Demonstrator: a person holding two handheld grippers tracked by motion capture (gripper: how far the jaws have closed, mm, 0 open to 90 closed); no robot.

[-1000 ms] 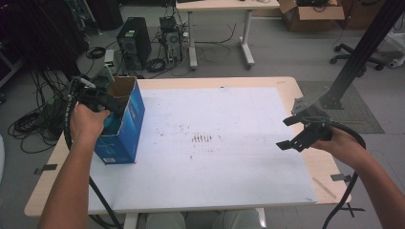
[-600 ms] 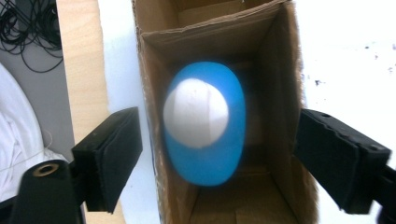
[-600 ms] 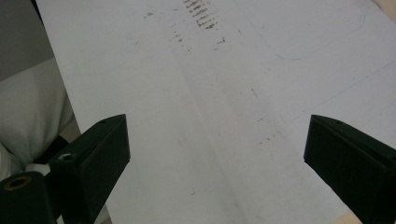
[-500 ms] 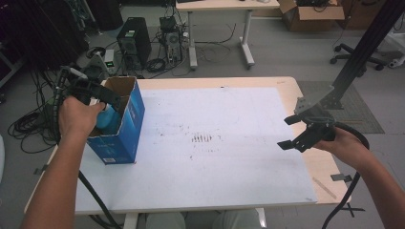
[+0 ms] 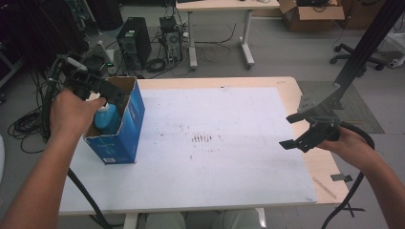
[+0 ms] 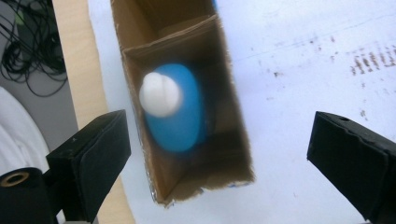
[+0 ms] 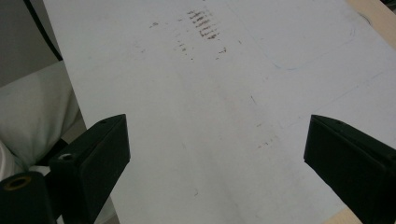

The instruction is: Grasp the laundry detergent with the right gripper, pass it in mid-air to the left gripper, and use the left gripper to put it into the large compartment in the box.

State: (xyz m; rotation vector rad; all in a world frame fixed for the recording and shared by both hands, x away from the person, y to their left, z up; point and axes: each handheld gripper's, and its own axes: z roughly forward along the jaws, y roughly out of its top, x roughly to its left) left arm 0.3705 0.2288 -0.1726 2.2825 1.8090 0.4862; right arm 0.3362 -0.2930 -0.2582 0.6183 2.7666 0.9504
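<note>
A blue cardboard box (image 5: 123, 129) stands open-topped at the table's left edge. Inside it a blue bottle (image 5: 108, 117) with a white cap (image 6: 160, 94) stands upright. My left gripper (image 5: 102, 89) hovers above the box, open, its jaws spread wide with nothing between them. From the left gripper view I look straight down into the box (image 6: 187, 70) at the blue bottle (image 6: 180, 112). My right gripper (image 5: 301, 130) hangs open over the table's right edge, above the bare white sheet (image 7: 210, 93), holding nothing.
A white sheet (image 5: 210, 143) with brown smudges (image 5: 204, 138) covers the wooden table (image 5: 291, 90). Past the far edge are a computer tower (image 5: 130, 36), cables on the floor, a second table (image 5: 219, 5) and an office chair (image 5: 363, 52). A black pole (image 5: 367, 43) rises at the right.
My left gripper has risen out of the box and drawn back to the left, leaving the blue bottle standing inside. The right gripper has barely shifted.
</note>
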